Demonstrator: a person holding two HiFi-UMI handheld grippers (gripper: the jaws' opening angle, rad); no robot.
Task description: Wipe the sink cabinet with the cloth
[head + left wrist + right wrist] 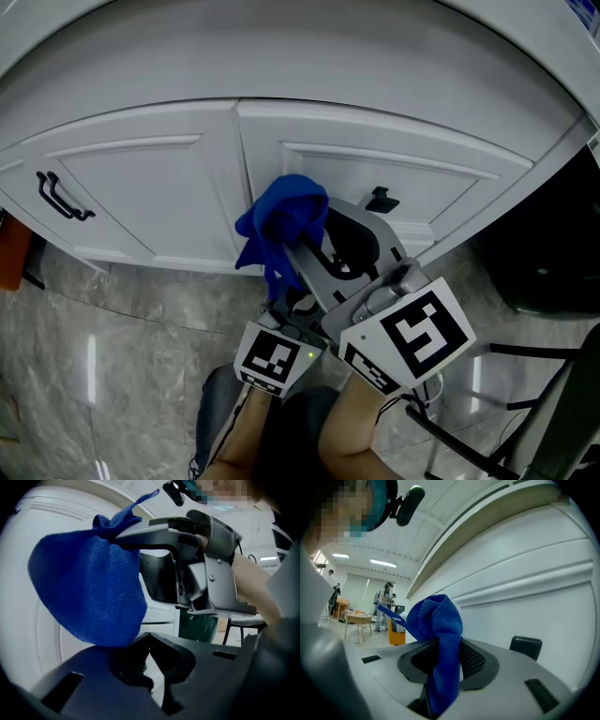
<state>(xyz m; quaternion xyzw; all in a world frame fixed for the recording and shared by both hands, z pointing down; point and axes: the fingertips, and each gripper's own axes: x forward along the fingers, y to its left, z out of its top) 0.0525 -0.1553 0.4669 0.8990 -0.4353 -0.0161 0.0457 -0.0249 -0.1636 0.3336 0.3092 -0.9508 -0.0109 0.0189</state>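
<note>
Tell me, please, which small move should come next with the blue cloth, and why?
Probably ease the right hand-held gripper forward until the blue cloth presses on the white cabinet door. Its jaws are shut on the bunched cloth just before the door; firm contact is not evident.

"What's underfoot?"

"A glossy grey marbled floor (122, 309), streaked with reflected light. A black metal frame (553, 412) stands at the near right."

"And farther off?"

"Overhead, strip lights (383, 563) glow. Far left there's a wooden table (358, 617), with people (386, 597) standing near it and an orange bin (396, 637) beside."
</note>
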